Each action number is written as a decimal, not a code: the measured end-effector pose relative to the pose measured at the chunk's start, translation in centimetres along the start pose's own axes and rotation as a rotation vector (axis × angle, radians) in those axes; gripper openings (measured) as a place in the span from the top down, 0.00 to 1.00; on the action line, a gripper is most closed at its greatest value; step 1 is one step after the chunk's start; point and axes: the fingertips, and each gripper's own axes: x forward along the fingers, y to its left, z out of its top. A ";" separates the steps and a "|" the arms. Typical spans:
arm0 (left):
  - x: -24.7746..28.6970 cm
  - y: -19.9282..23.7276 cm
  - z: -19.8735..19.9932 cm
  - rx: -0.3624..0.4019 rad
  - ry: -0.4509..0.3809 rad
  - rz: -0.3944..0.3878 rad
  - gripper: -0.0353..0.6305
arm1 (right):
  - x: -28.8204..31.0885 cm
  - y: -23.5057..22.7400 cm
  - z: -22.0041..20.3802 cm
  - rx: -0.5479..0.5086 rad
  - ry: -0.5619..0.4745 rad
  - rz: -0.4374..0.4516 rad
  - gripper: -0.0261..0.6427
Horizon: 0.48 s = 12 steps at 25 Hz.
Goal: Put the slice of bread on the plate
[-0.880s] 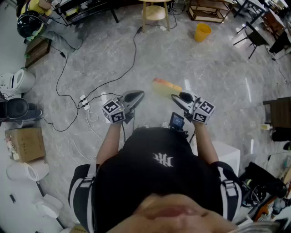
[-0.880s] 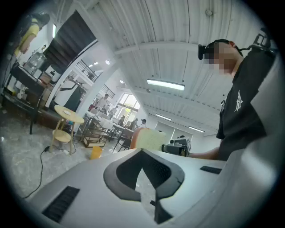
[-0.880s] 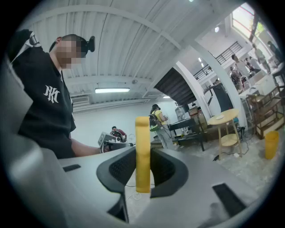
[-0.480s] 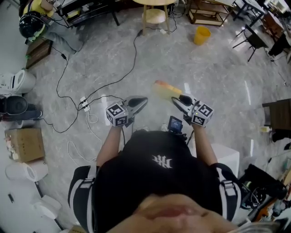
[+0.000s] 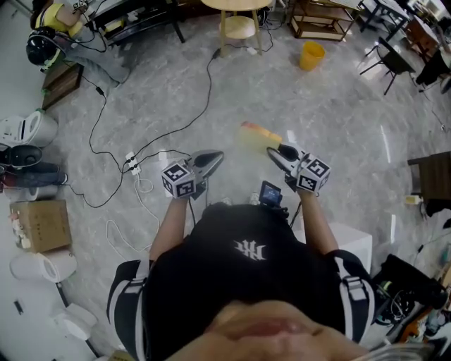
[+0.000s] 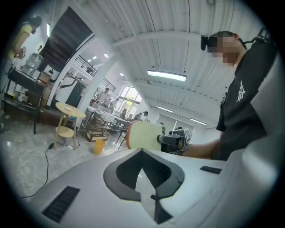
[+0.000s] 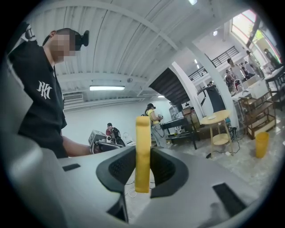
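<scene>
My right gripper [image 5: 271,149] is shut on the slice of bread [image 5: 255,134] and holds it in the air above the grey marble floor. In the right gripper view the yellow slice [image 7: 142,151] stands edge-on between the dark pads [image 7: 121,168]. The left gripper view shows its pale face and brown crust [image 6: 144,136] out beyond that gripper's tips. My left gripper [image 5: 215,155] is level beside the right one; its jaws meet at the tips [image 6: 142,153] with nothing between them. No plate shows in any view.
A yellow bucket [image 5: 313,51] and a round wooden side table [image 5: 238,21] stand on the floor ahead. Black cables and a power strip [image 5: 130,161] lie to the left. A cardboard box [image 5: 39,224] and appliances line the left edge; chairs [image 5: 391,56] stand at the far right.
Both grippers stay almost where they were. The bread remains in the right jaws.
</scene>
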 end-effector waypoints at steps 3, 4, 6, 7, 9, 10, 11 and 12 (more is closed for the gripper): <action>0.3 -0.1 -0.1 0.011 0.012 0.004 0.93 | -0.3 -0.4 -0.3 0.001 -0.004 0.000 0.83; 0.4 -0.2 0.0 0.015 0.013 0.003 0.93 | -0.4 -0.4 -0.3 0.001 -0.005 0.001 0.83; 0.5 -0.3 0.0 0.017 0.013 -0.001 0.93 | -0.4 -0.4 -0.3 0.002 -0.006 0.002 0.83; 0.6 -0.3 -0.1 0.014 0.013 -0.004 0.93 | -0.4 -0.4 -0.3 0.004 -0.006 0.003 0.83; 0.6 -0.5 -0.3 0.009 0.016 -0.006 0.93 | -0.5 -0.5 -0.4 0.001 -0.006 -0.002 0.83; 0.6 -0.5 -0.3 0.011 0.015 0.003 0.93 | -0.7 -0.8 -0.4 -0.013 -0.001 -0.026 0.83; 0.5 -0.3 -0.2 0.018 0.008 0.027 0.93 | -1.0 -1.2 -0.4 -0.041 0.010 -0.075 0.83; 0.2 0.2 -0.1 0.025 -0.005 0.067 0.93 | -1.3 -1.9 -0.3 -0.075 0.026 -0.141 0.83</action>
